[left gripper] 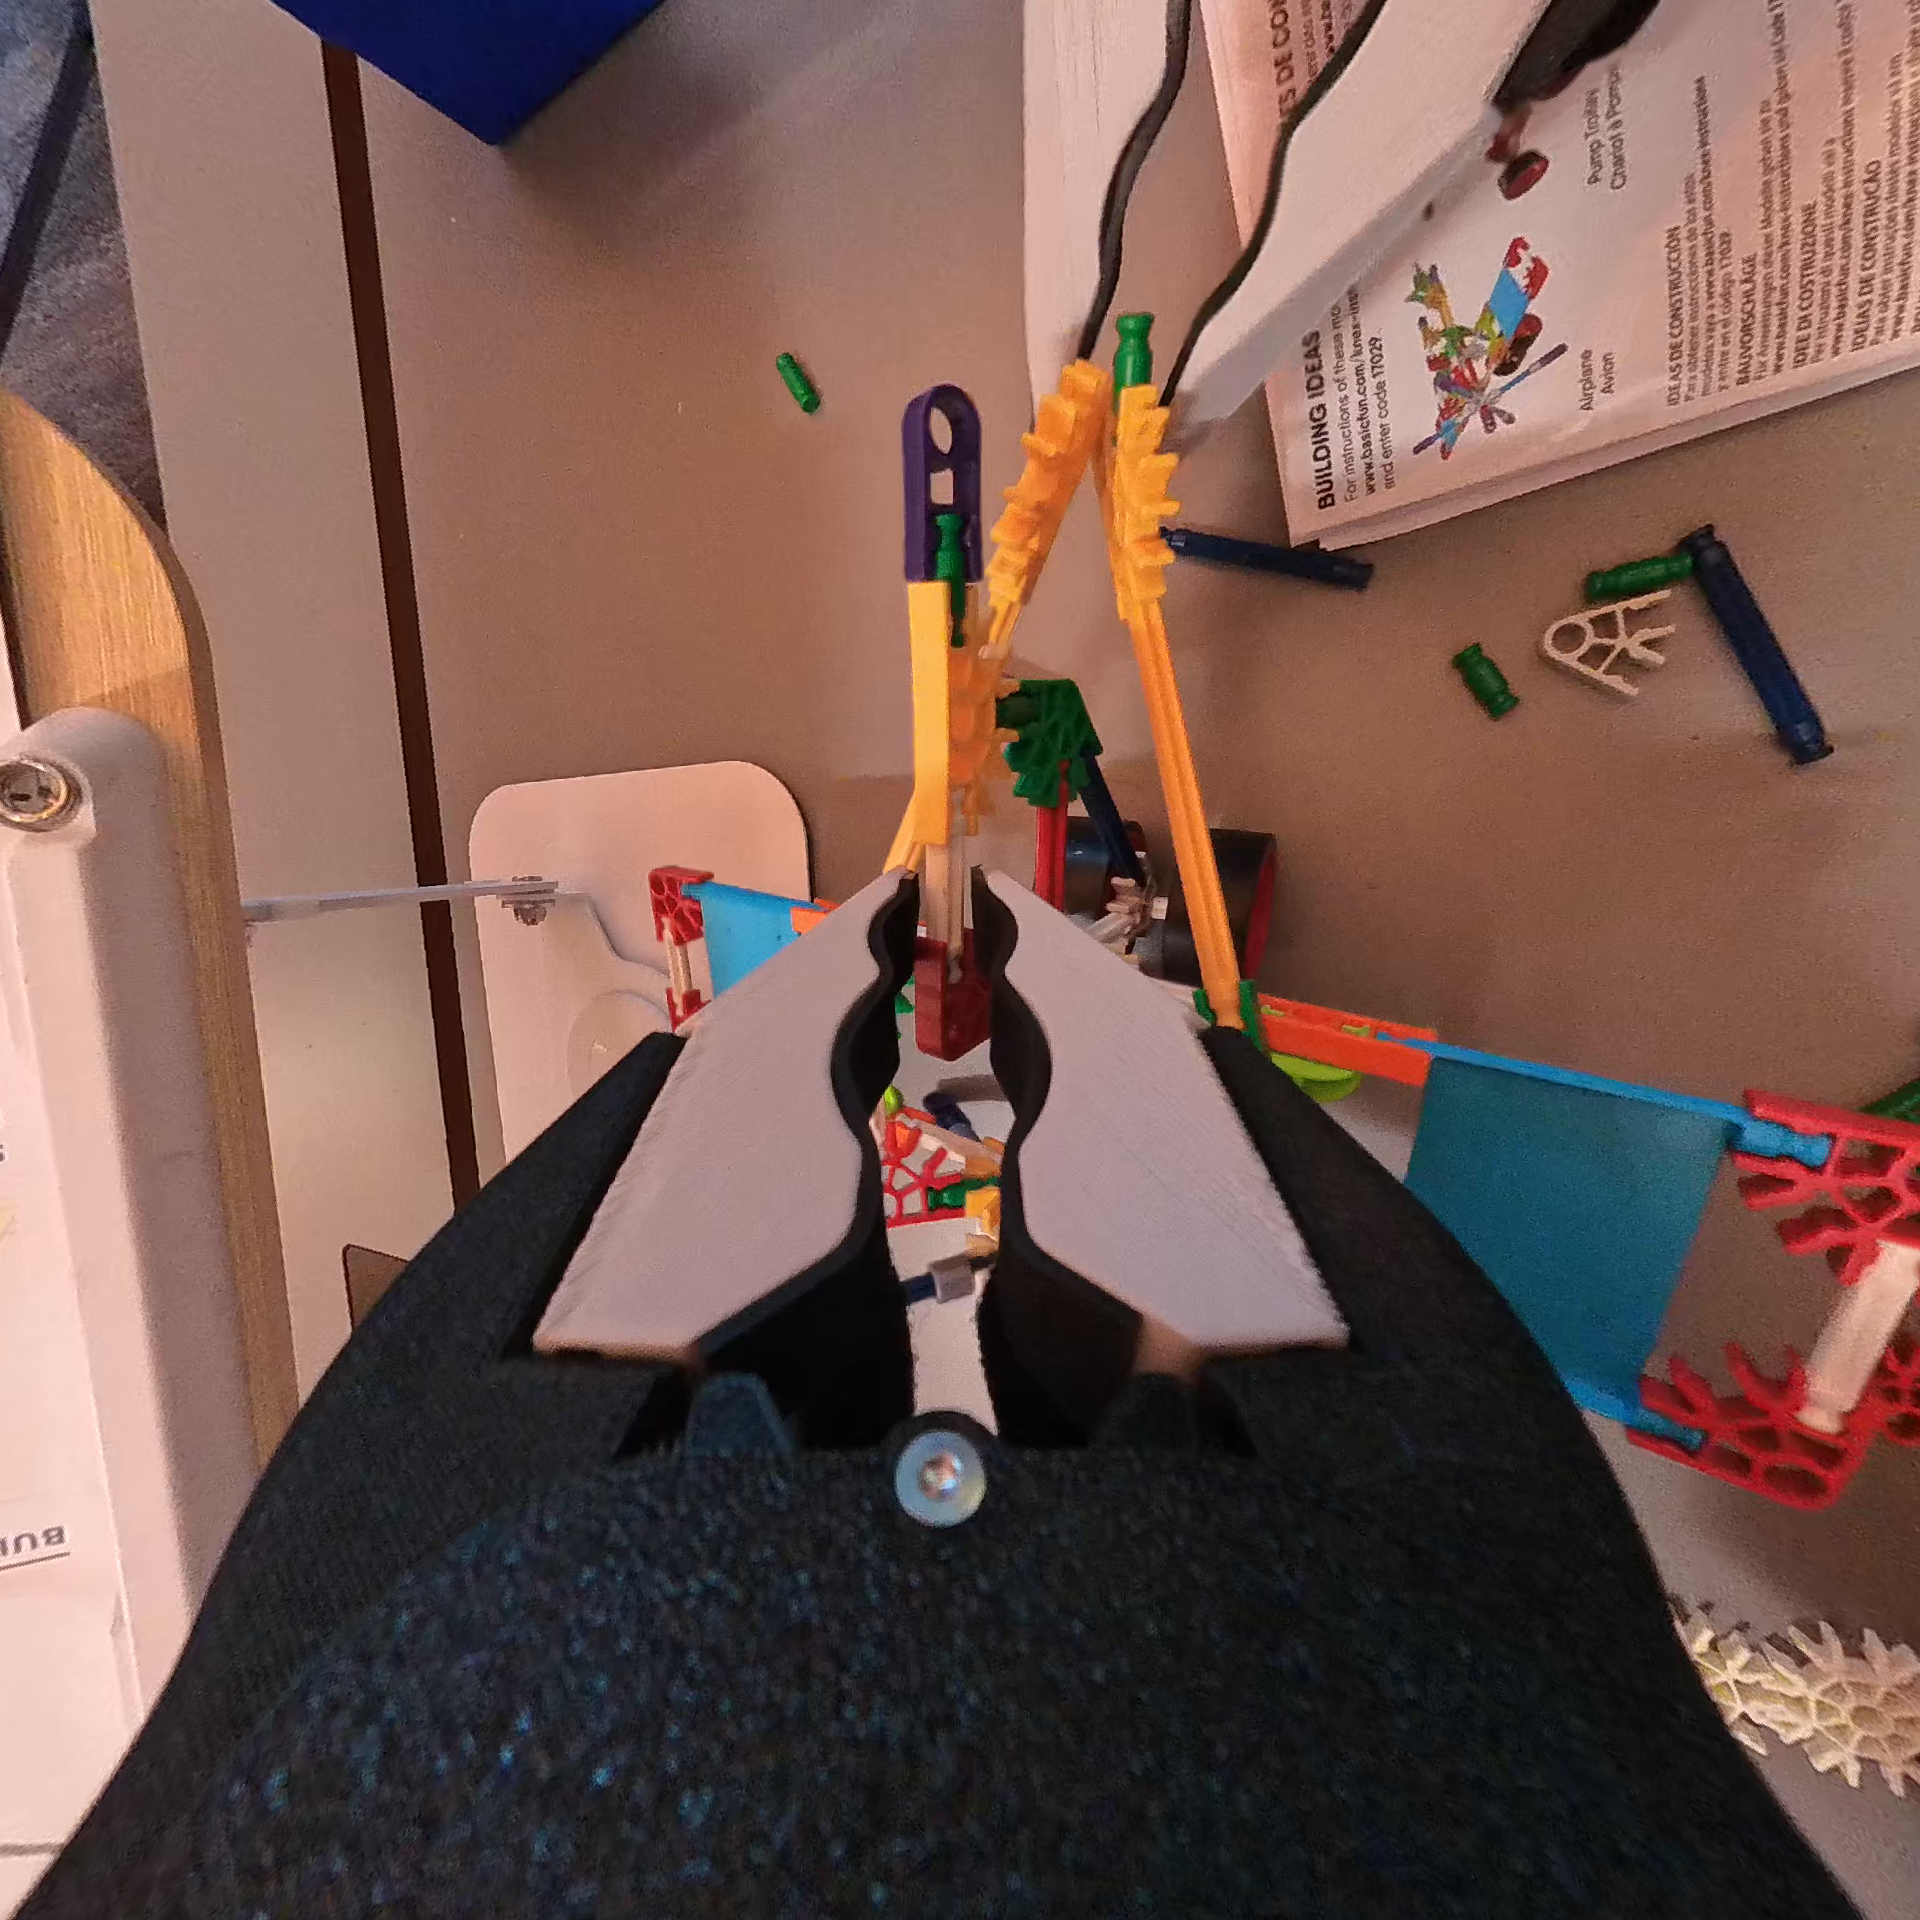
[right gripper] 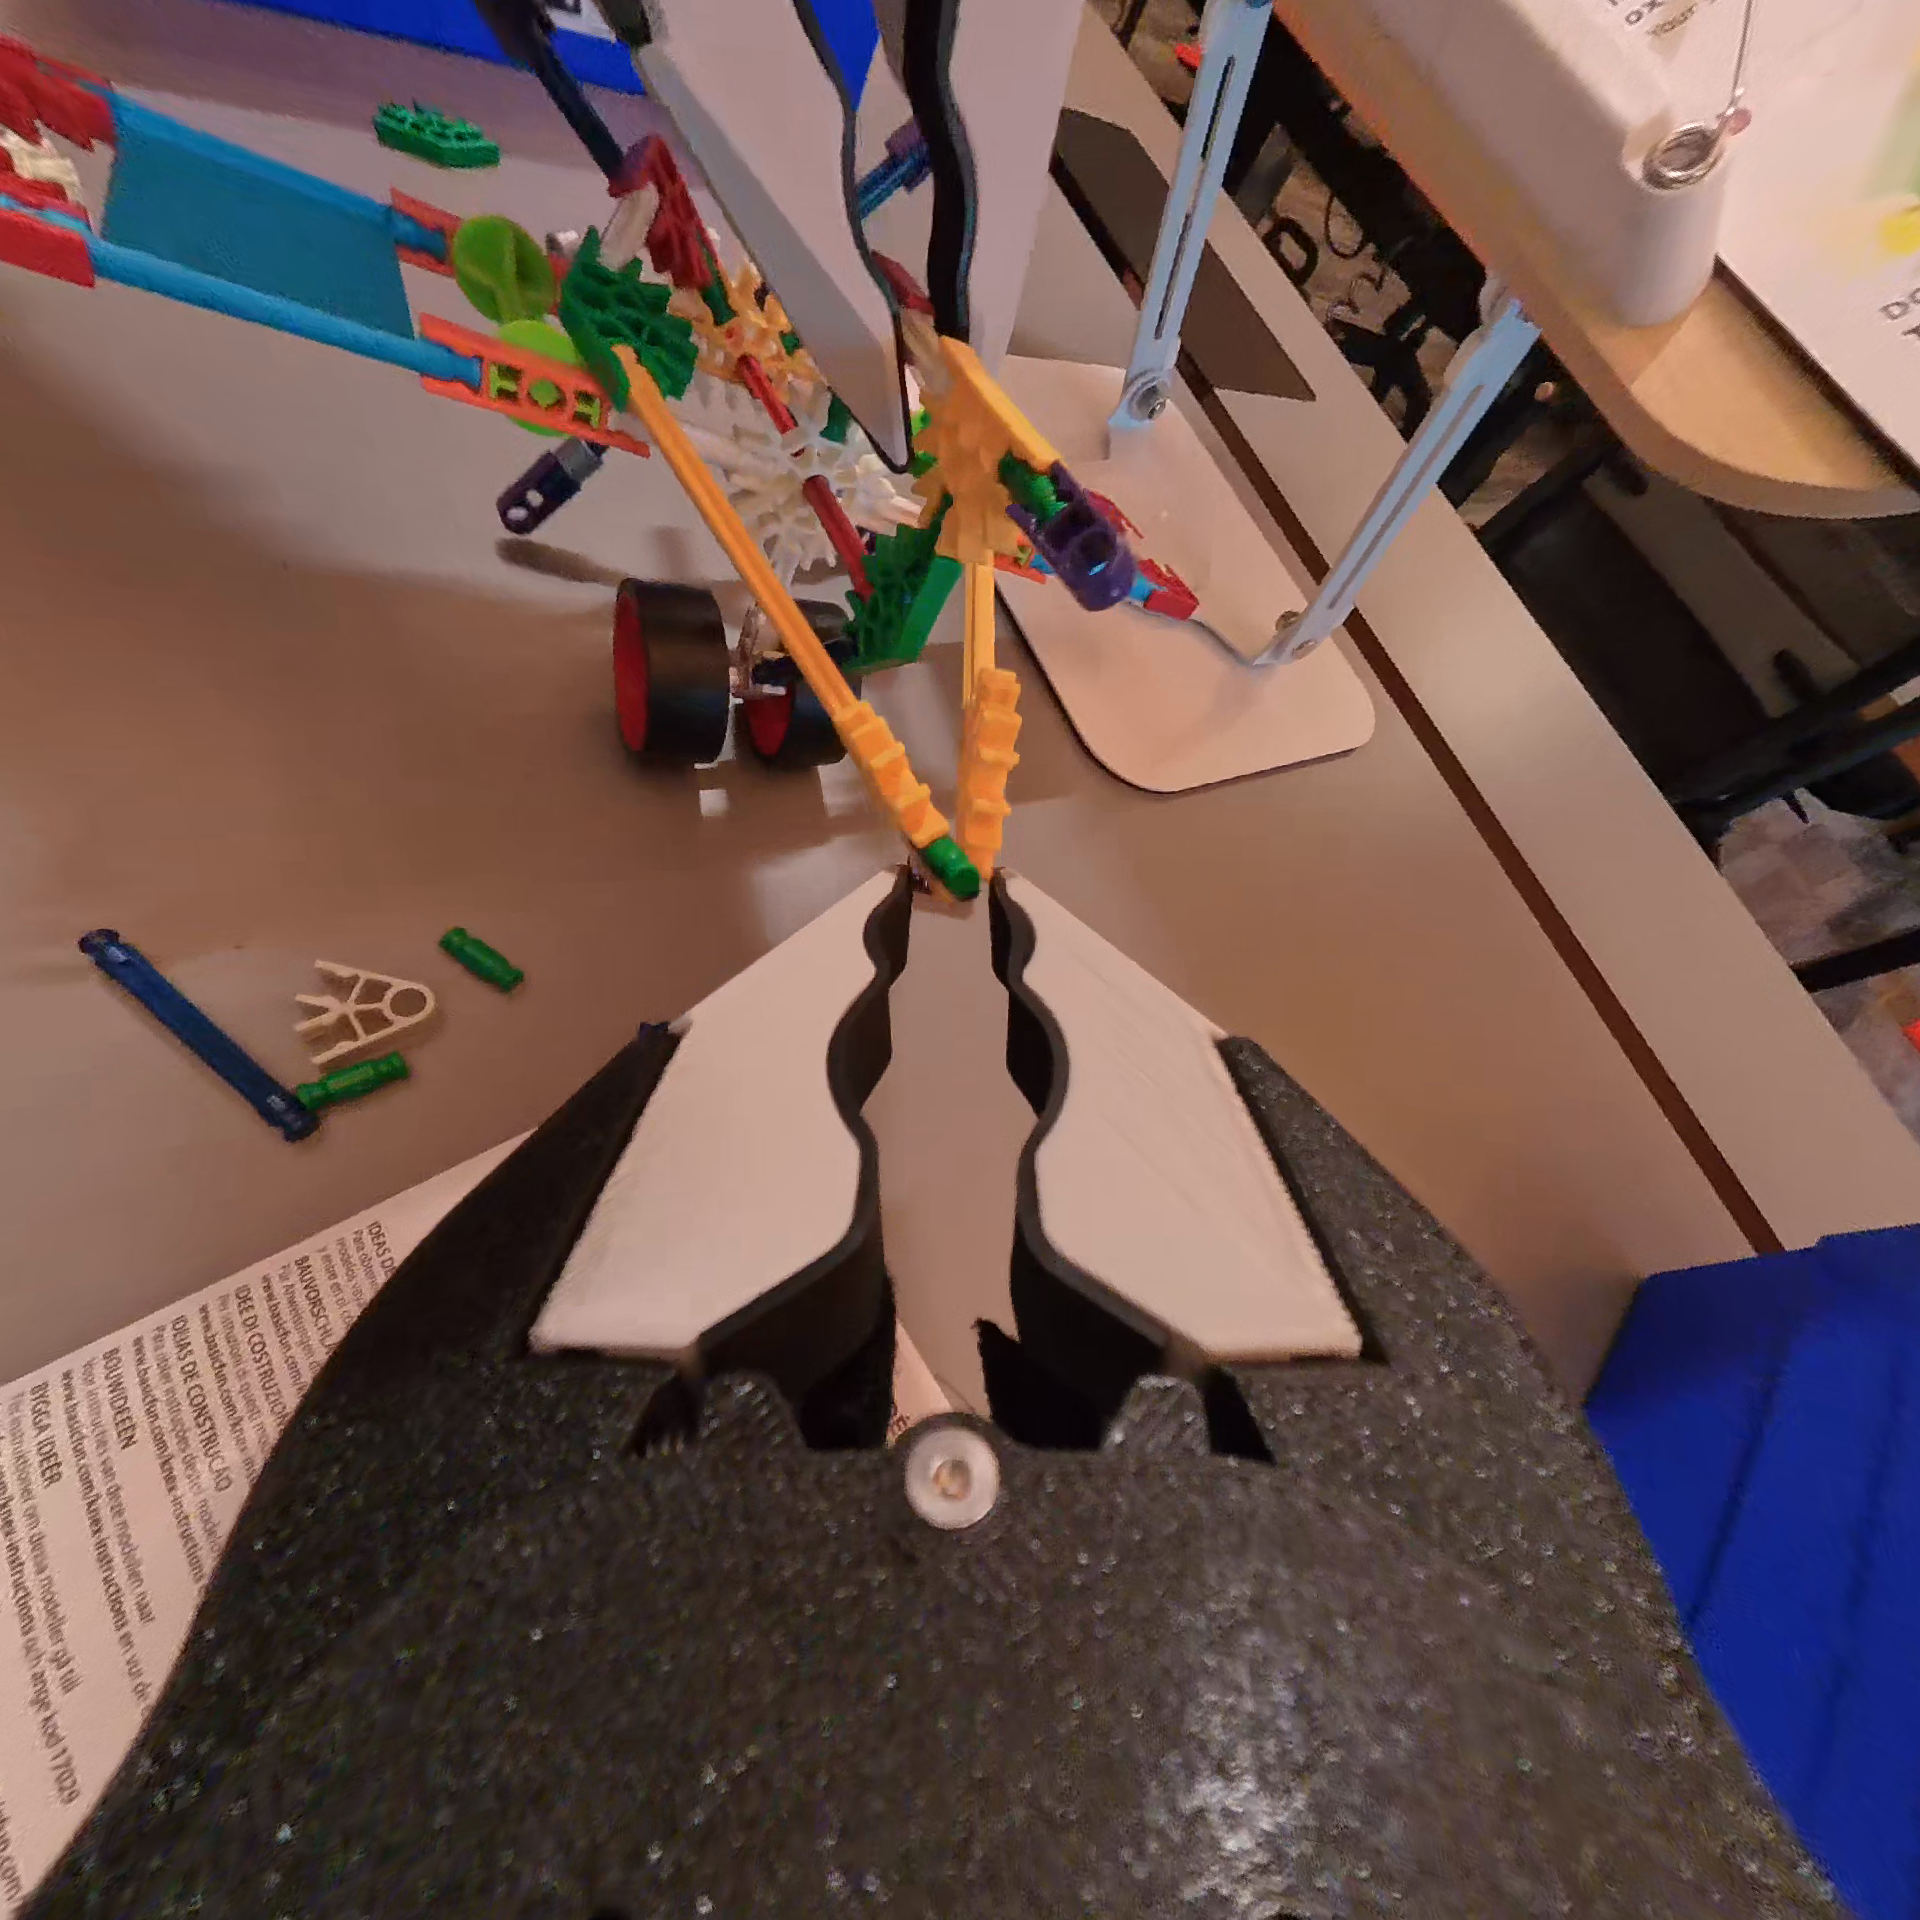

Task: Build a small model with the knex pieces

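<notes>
A colourful construction-toy model (left gripper: 1558, 1174) with blue panels, red connectors and black wheels (right gripper: 670, 675) stands on the tan table. My left gripper (left gripper: 943, 883) is shut on the model's white rod (left gripper: 948, 873), just above a dark red connector (left gripper: 948, 1003). Two yellow rods (left gripper: 1184, 769) rise from the model to yellow connectors (left gripper: 1049, 478). My right gripper (right gripper: 948, 881) is shut on a short green rod (right gripper: 951, 868) where those yellow connectors (right gripper: 987, 758) meet. Each gripper shows at the top of the other's view, left (right gripper: 904, 416) and right (left gripper: 1132, 395).
Loose pieces lie on the table: blue rods (left gripper: 1756, 644), short green rods (left gripper: 798, 381), a white connector (right gripper: 364, 1008), pale connectors (left gripper: 1818, 1704). An instruction sheet (left gripper: 1621, 312) lies beside them. A blue box (right gripper: 1787, 1558), a white stand base (right gripper: 1195, 686) and the table edge (right gripper: 1558, 894) are close.
</notes>
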Demonstrator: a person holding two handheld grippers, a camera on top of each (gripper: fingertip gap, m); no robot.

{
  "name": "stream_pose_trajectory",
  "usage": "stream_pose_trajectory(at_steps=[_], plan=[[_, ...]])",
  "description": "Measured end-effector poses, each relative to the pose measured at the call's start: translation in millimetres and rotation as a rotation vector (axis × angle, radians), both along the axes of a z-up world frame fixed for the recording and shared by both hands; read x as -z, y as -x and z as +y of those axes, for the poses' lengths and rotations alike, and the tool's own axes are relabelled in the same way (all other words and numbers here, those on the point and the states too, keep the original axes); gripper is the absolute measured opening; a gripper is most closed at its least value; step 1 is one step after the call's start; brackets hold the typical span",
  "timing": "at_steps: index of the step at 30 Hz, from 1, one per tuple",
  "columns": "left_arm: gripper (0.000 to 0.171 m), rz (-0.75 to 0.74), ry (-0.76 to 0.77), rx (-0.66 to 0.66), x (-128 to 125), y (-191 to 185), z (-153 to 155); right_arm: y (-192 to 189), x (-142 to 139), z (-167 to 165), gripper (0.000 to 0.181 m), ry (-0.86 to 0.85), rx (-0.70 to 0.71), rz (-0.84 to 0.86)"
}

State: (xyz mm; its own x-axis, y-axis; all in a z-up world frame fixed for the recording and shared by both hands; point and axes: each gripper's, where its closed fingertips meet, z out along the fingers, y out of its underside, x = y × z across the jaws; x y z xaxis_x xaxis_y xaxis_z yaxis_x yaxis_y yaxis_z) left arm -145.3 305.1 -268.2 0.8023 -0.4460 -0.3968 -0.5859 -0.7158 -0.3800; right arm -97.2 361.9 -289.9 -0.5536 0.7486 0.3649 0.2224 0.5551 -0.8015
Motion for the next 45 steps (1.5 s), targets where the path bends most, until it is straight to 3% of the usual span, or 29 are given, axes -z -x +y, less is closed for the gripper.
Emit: stream_pose_trajectory(at_steps=[7,14,21,25,32,39,45], plan=[[0.009,0.002,0.004,0.005,0,0,-1,-4,-19,-4,0.033,0.152,-0.05,0.036],[0.01,0.019,0.008,0.0,1,2,0,0,-27,-14,0.023,0.234,-0.088,0.04],[0.009,0.012,0.005,0.006,1,0,1,1,-26,-11,0.02,0.437,-0.066,-0.117],[0.009,-0.006,0.005,0.008,1,-2,2,4,-27,-8,0.02,0.65,-0.042,-0.249],[0.008,-0.016,0.035,0.005,7,-4,-1,4,-37,-6,0.024,0.567,-0.045,-0.138],[0.008,-0.024,0.042,0.005,10,-5,-1,1,-31,3,0.028,0.339,-0.023,-0.029],[0.01,-0.036,0.0,0.017,2,-7,3,1,-23,-1,0.029,0.292,-0.019,-0.033]])
